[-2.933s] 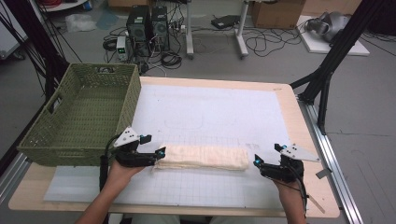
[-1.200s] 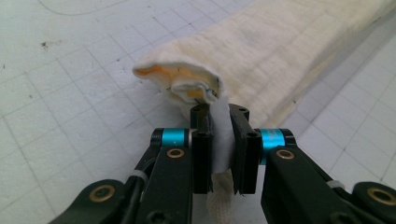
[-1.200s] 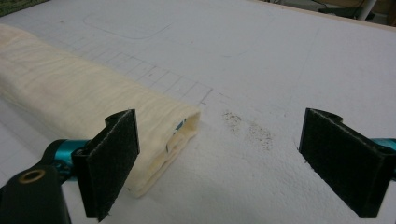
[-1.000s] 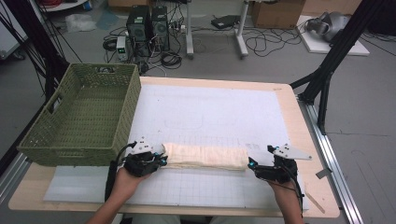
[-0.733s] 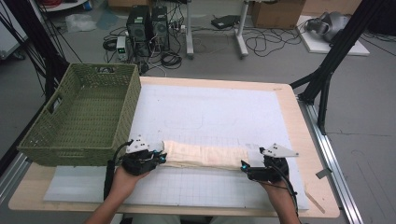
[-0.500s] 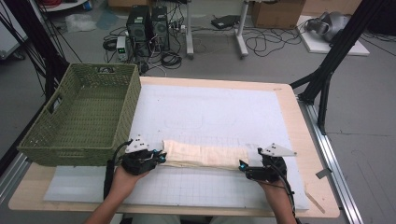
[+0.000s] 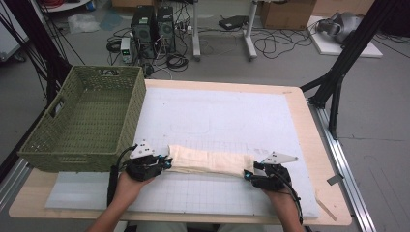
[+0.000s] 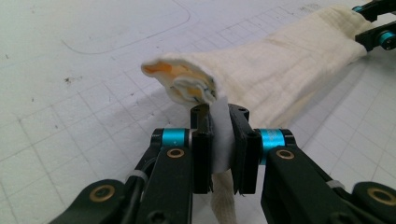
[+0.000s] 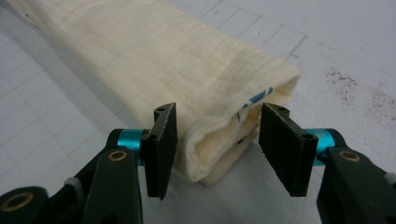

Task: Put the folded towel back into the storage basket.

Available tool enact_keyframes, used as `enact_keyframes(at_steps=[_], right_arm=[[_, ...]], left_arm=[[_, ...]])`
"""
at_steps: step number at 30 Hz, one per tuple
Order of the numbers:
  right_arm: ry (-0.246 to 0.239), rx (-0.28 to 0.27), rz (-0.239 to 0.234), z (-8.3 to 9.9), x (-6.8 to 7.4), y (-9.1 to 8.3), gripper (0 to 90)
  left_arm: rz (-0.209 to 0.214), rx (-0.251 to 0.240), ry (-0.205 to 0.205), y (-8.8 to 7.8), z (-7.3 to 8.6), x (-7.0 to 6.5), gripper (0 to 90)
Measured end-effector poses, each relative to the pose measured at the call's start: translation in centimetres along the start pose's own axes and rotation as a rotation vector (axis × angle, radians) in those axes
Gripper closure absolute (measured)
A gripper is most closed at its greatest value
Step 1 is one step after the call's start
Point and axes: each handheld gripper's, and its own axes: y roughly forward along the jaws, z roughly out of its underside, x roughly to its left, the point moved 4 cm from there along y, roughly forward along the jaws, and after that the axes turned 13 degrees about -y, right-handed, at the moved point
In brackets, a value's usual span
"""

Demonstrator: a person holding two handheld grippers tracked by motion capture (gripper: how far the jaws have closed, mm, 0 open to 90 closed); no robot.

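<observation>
Both grippers are being held low at the near edge of the table, one at each end of a rolled cream cloth [image 7: 208,163]. By the left gripper [image 7: 163,163], a thin layer of that cloth is being pinched: in the left gripper view its jaws are being pressed nearly together on a strip of fabric [image 8: 223,140], while the roll's end, with orange and white layers showing, is lying just beyond the jaw tips. The right gripper [image 7: 249,176] is being kept spread, its jaws standing apart on either side of the other end of the cloth [image 9: 219,140] without being closed on it; whether the pads are touching the fabric cannot be told. A bit of blue print is being shown inside the fold at that end.

Each gripper is being carried by a hand, the left hand [image 7: 126,186] and the right hand [image 7: 283,203] being brought in from the bottom of the high view, with a cable being trailed from each tool.

The cloth is being laid lengthwise across a white gridded mat [image 7: 217,116], which is being borne by the wooden table [image 7: 319,145]. Farther back and to the left, a green woven basket [image 7: 67,150] is being rested on the table, its near wall just beside the left gripper. Beyond the table, computer towers [image 7: 153,24] and loose cables are being left on the floor.
</observation>
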Motion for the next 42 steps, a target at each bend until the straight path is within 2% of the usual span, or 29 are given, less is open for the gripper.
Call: enact_keyframes(at_steps=[4, 7, 8, 9, 10, 13, 19, 25, 29, 34, 37, 42], right_arm=[[-0.026, 0.003, -0.025, 0.0, 0.4, 0.0, 51.6], [-0.016, -0.005, -0.04, 0.1, 0.5, 0.0, 54.4], [-0.015, -0.005, -0.042, 0.1, 0.4, 0.0, 57.1], [-0.012, -0.005, -0.053, 0.1, 0.5, -0.1, 63.3], [-0.011, -0.009, -0.079, 0.0, 0.6, -0.1, 68.2], [-0.014, -0.01, -0.091, -0.1, 0.8, -0.1, 75.3], [-0.041, -0.023, -0.046, -0.6, 0.9, -0.5, 78.2], [-0.075, -0.076, 0.02, -1.6, 0.9, -1.4, 78.3], [-0.071, -0.106, 0.036, -2.1, 0.8, -2.0, 78.2], [-0.095, -0.14, 0.068, -3.0, 0.7, -2.6, 78.1], [-0.108, -0.155, 0.079, -3.5, 0.6, -2.9, 78.2], [-0.101, -0.206, 0.087, -4.3, 0.4, -3.5, 78.2]], left_arm=[[-0.001, -0.001, 0.0, 0.0, 0.0, 0.0, 80.1], [-0.002, 0.001, 0.002, 0.0, 0.0, 0.0, 80.1], [-0.002, 0.002, 0.003, 0.1, 0.0, 0.0, 80.0], [-0.002, 0.003, 0.003, 0.1, 0.1, 0.0, 80.1], [-0.003, 0.003, 0.005, 0.1, 0.1, 0.0, 80.1], [-0.004, 0.003, 0.006, 0.1, 0.0, 0.1, 80.1], [-0.001, -0.018, 0.009, -0.2, -0.2, 0.1, 80.1], [0.002, -0.049, 0.004, -0.6, -0.6, -0.1, 80.2], [0.023, -0.095, 0.005, -1.3, -1.4, -0.3, 80.2], [0.033, -0.152, 0.02, -2.1, -2.2, -0.6, 80.2], [0.043, -0.169, 0.027, -2.6, -2.6, -0.6, 80.3], [0.058, -0.2, 0.03, -3.4, -3.4, -0.7, 80.3]])
